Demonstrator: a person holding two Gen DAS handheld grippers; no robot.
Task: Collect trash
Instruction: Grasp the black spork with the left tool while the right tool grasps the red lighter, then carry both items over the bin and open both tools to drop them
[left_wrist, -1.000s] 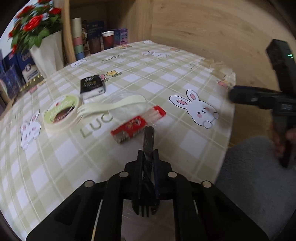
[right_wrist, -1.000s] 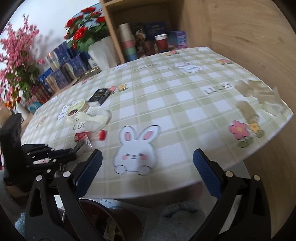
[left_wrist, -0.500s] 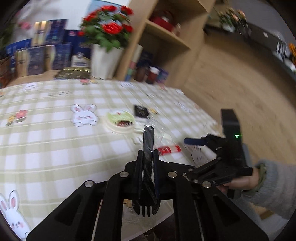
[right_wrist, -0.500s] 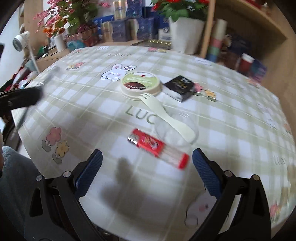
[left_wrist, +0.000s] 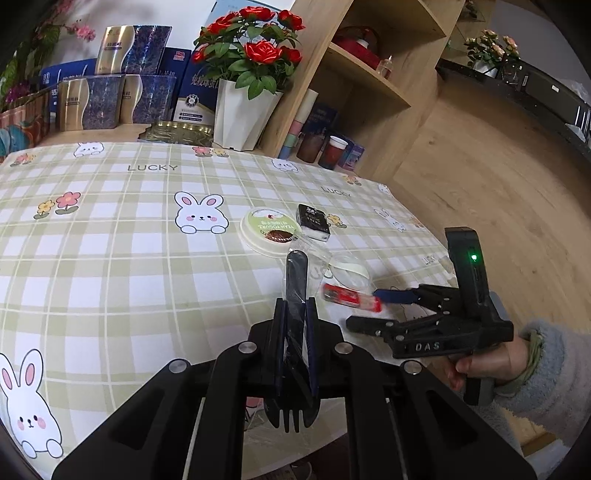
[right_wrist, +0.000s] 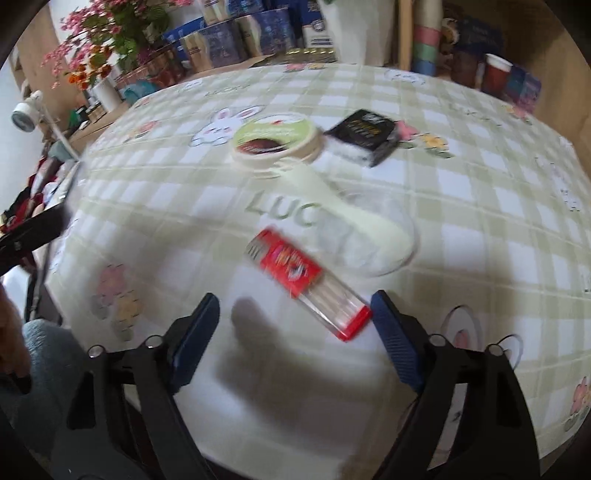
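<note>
My left gripper is shut on a black plastic fork in a clear wrapper, handle pointing forward, tines toward the camera. A red and clear packet lies on the checked tablecloth. My right gripper hangs just over its near end, jaws closing, pads apart from the packet. In the left wrist view the right gripper sits beside the red packet. Beyond lie a pale green fork on clear plastic, a round yoghurt lid and a black box.
A white pot of red roses and blue boxes stand at the table's far side. A wooden shelf holds cups. A hand in a grey sleeve holds the right gripper off the table's right edge.
The right gripper swung over the table, dropped closer to the red packet, and its jaws narrowed. The left view swung toward the roses, the fork still clamped.
</note>
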